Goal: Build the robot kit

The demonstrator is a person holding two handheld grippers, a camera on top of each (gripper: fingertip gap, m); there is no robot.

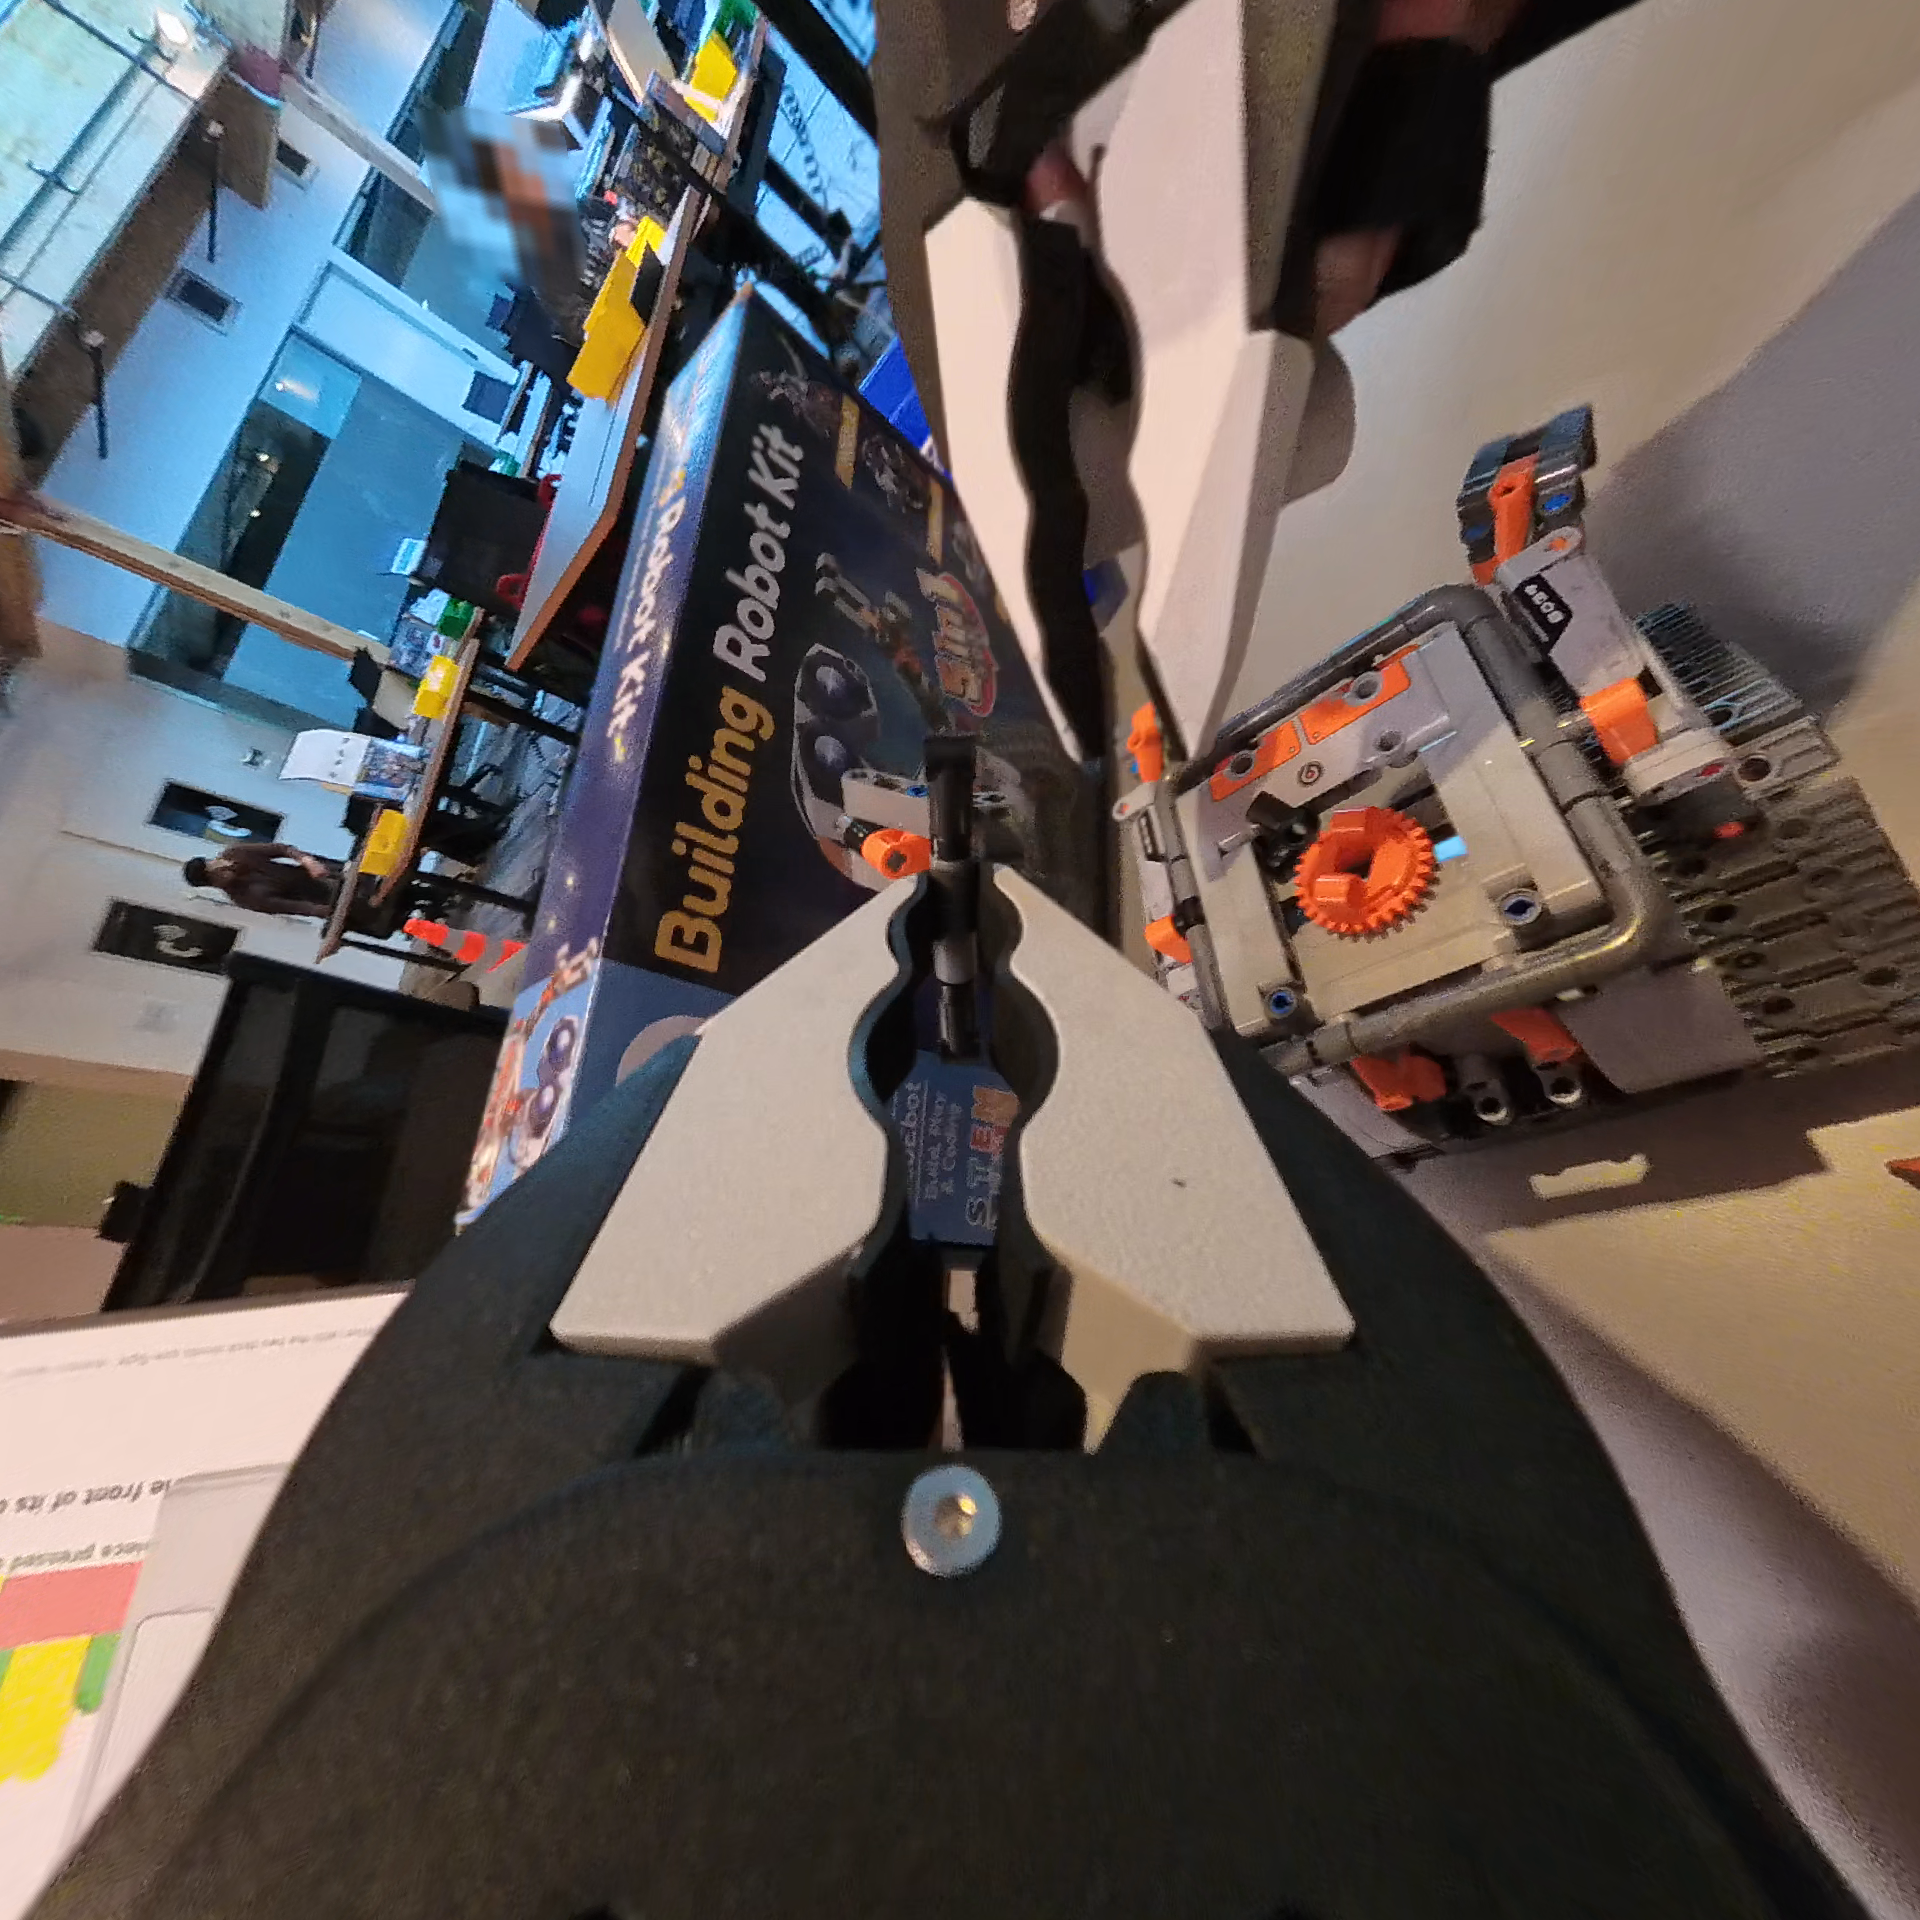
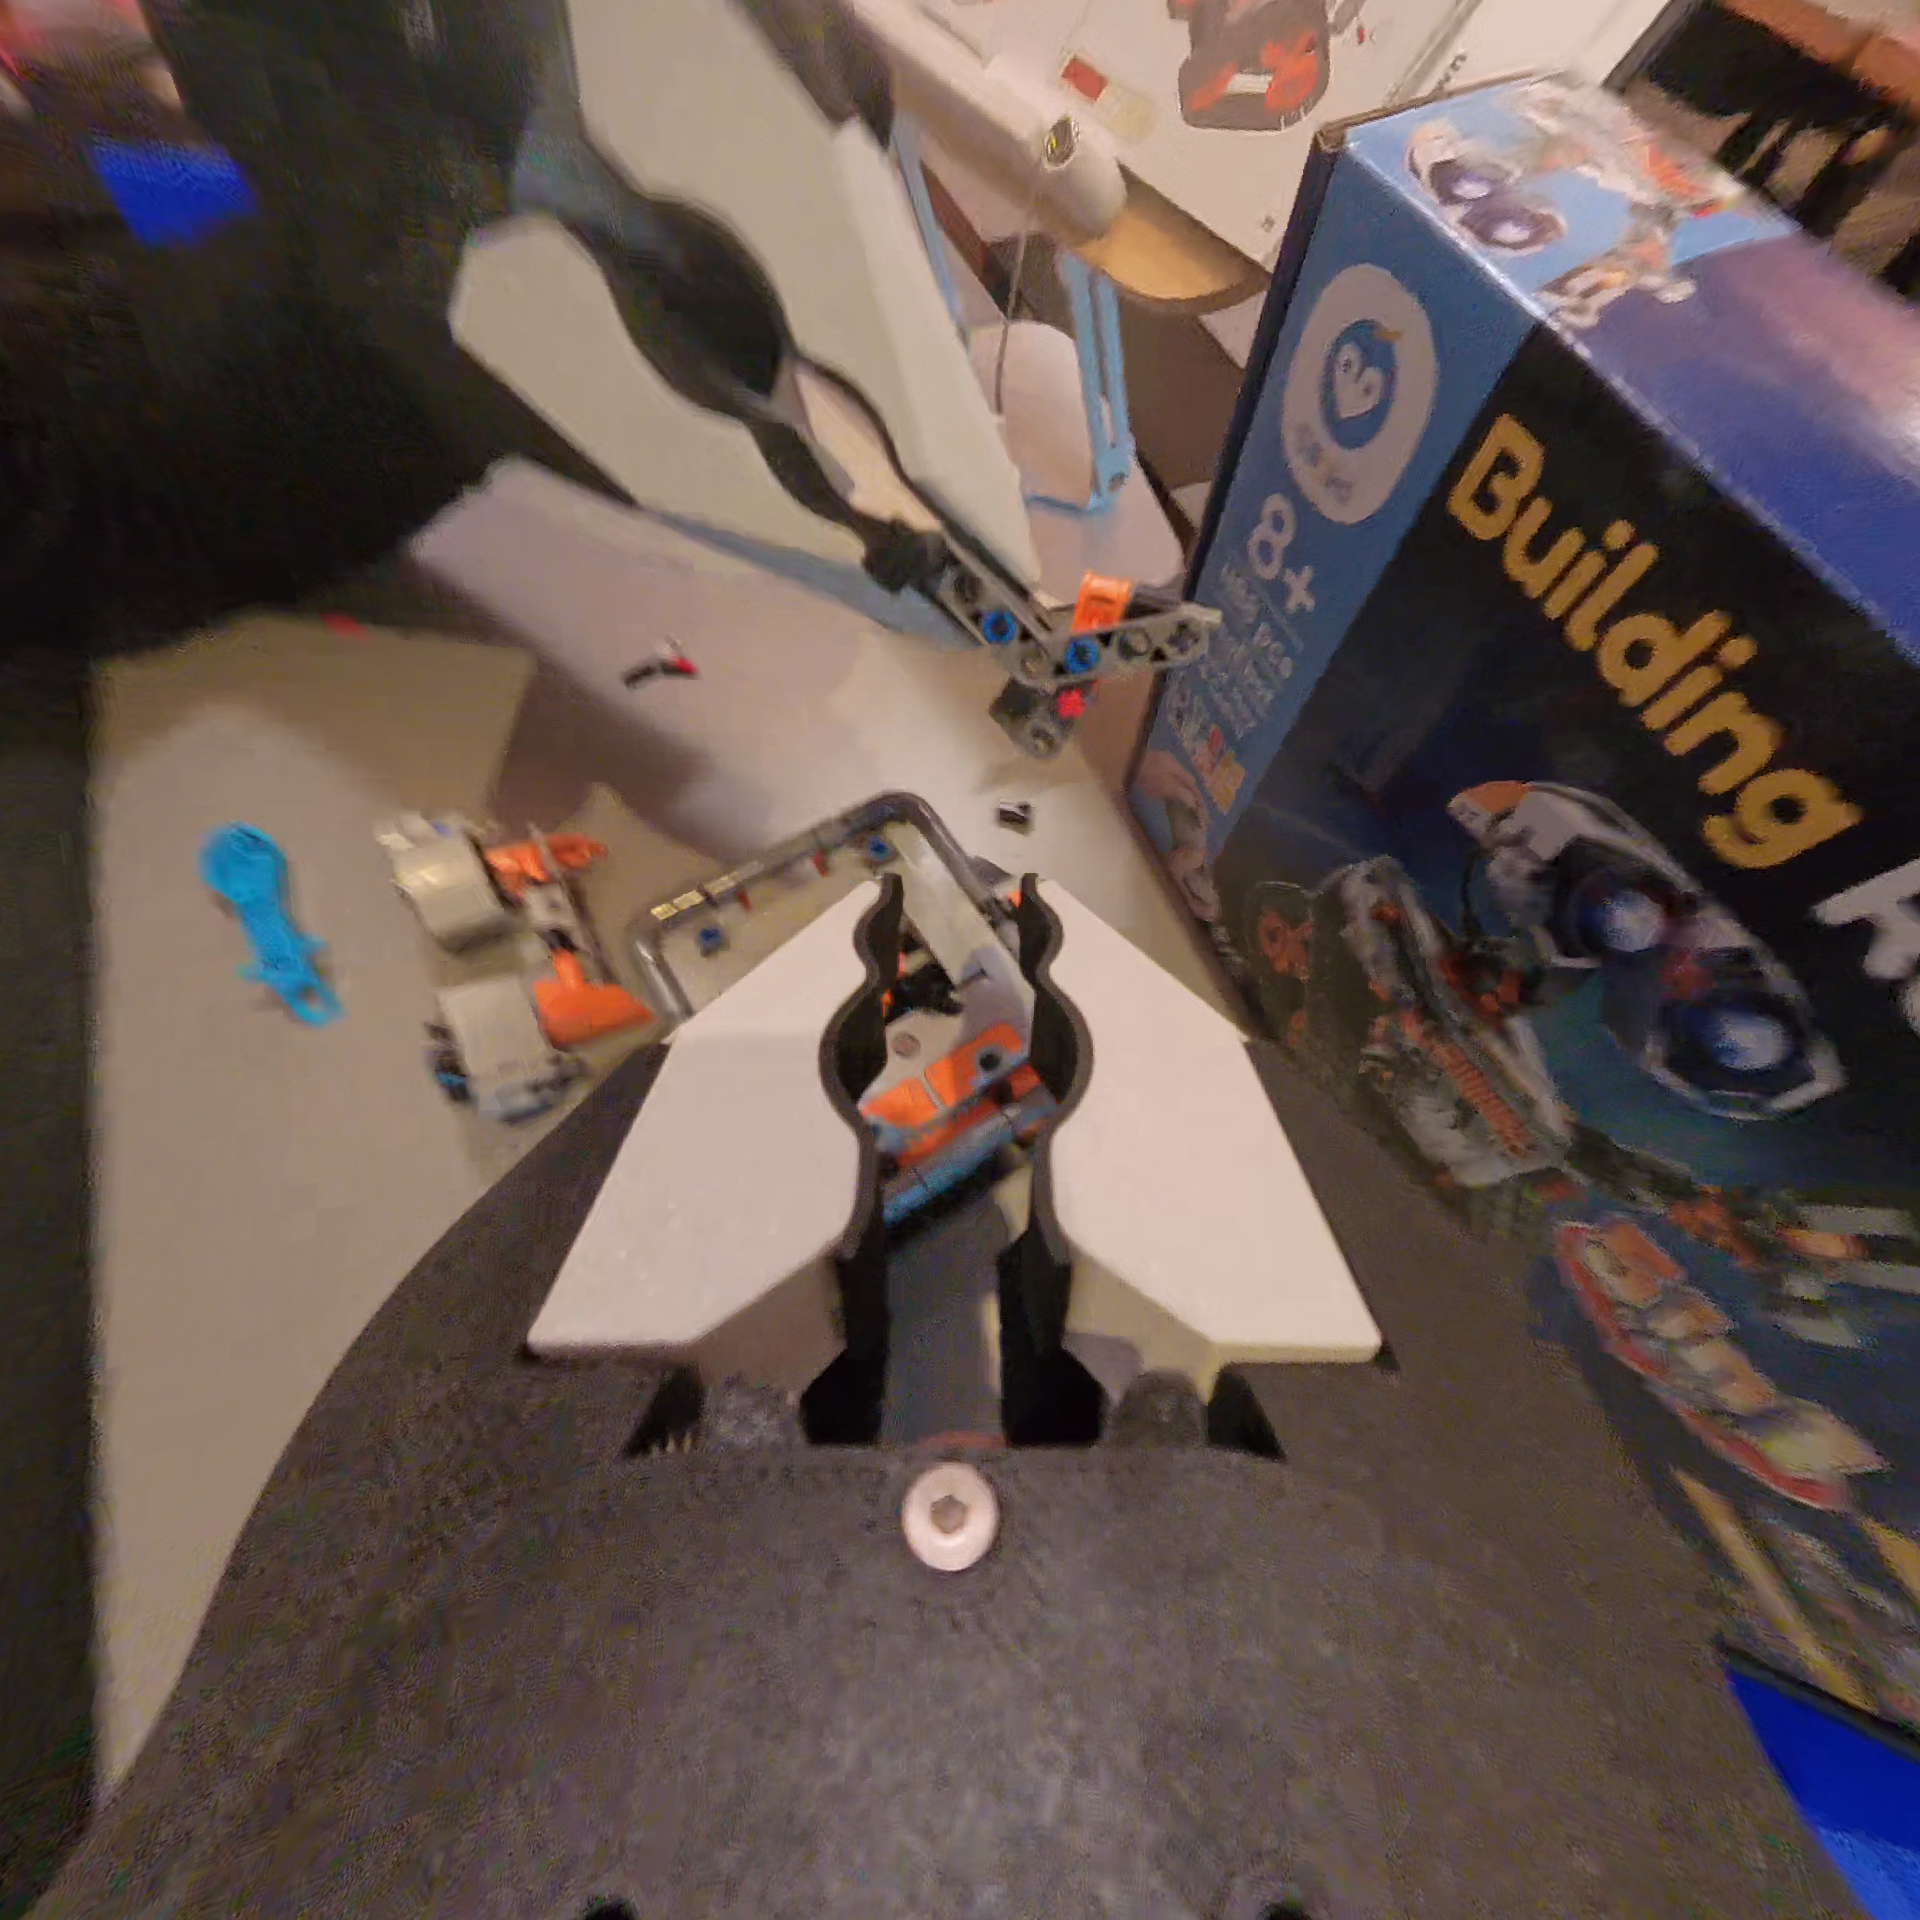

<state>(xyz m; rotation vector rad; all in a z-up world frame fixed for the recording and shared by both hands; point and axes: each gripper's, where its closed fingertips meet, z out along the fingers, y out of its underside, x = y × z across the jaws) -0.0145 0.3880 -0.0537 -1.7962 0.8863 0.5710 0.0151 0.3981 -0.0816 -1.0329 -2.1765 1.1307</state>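
My left gripper [image 1: 956, 883] is shut on a small grey and black beam piece [image 1: 951, 800] with an orange connector [image 1: 894, 850] at its tip, held in the air. It also shows in the right wrist view [image 2: 920, 556], with the piece [image 2: 1101, 644] sticking out in front of the kit box. A grey and orange robot model [image 1: 1455, 862] with black tracks sits on the table. My right gripper [image 2: 958, 896] is down at its edge with the jaws closed in on a white beam of the model [image 2: 961, 961]. In the left wrist view the right gripper [image 1: 1091, 727] meets the model's left corner.
A dark blue kit box [image 1: 748, 727] stands beside the model, close on the right in the right wrist view [image 2: 1558, 727]. On the table lie a blue tool [image 2: 265, 925], a grey and orange sub-assembly [image 2: 509, 956] and small loose parts [image 2: 660, 665]. A printed sheet [image 1: 156, 1455] lies nearby. The tips of one gripper are about 5 centimetres away from the tips of the other.
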